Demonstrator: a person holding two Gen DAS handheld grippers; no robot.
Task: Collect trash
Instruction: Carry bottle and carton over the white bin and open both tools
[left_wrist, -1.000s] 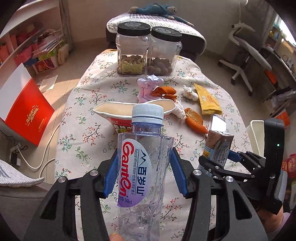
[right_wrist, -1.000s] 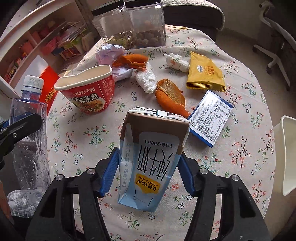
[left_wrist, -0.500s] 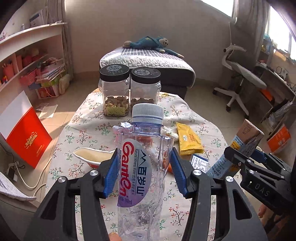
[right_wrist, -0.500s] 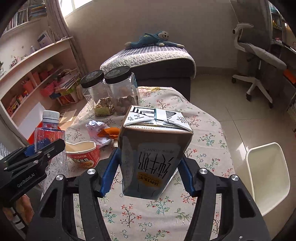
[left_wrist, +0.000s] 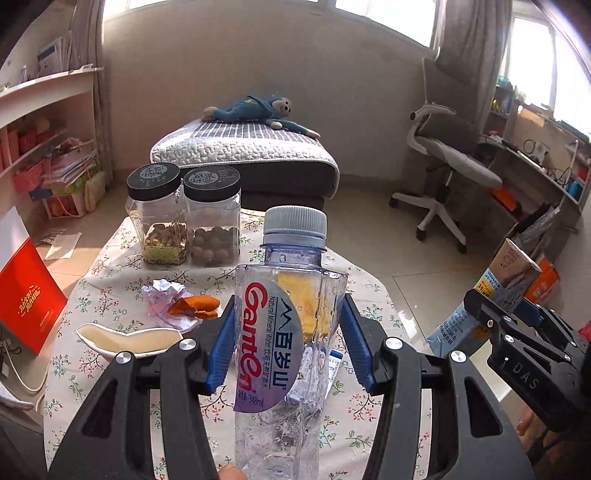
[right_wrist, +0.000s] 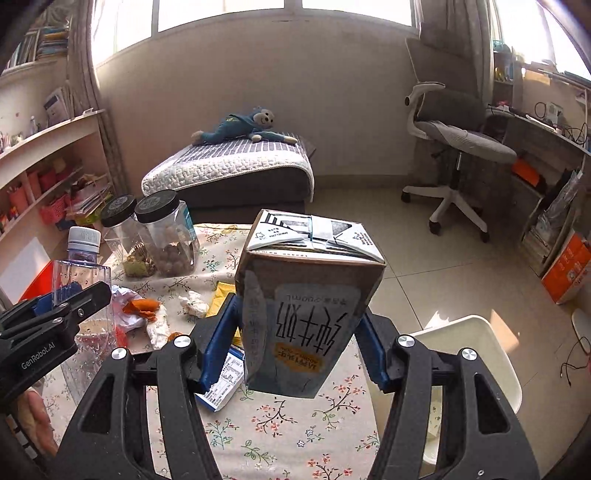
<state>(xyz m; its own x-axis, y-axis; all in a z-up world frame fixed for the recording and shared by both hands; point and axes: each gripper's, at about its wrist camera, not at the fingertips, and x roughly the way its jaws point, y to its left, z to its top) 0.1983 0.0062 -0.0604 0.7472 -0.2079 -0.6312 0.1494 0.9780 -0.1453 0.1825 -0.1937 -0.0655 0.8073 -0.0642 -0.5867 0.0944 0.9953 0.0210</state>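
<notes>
Left-wrist view: the left hand-held gripper (left_wrist: 288, 343) clamps a clear, ribbed plastic bottle (left_wrist: 284, 332) with a grey ridged cap, upright between its blue pads and raised above the tabletop (left_wrist: 110, 273). At 3 o'clock the right hand-held gripper (left_wrist: 491, 314) pinches a tilted milk carton (left_wrist: 495, 288).

Right-wrist view: the right hand-held gripper (right_wrist: 295, 347) squeezes that carton (right_wrist: 306, 314), a blue and brown paper box with folded top flaps, its print upside down. At 9 o'clock the bottle (right_wrist: 79, 273) sits in the left hand-held gripper (right_wrist: 62, 310).

A floral cloth covers the tabletop (right_wrist: 295, 424). On it lie crumpled paper (left_wrist: 162, 295), orange peel (left_wrist: 195, 304), a squashed noodle cup (left_wrist: 129, 338) at 9 o'clock and two black-lidded jars (left_wrist: 184, 218) of nuts at 11 o'clock. Beyond stand a quilted daybed (left_wrist: 243, 147) with a plush monkey (left_wrist: 258, 110), a swivel chair (left_wrist: 443, 162) and shelves (left_wrist: 40, 122).

Only the right-wrist view shows a white plastic bin (right_wrist: 472, 362) at 4 o'clock, beside the tabletop, and white tissue wads (right_wrist: 192, 302).
</notes>
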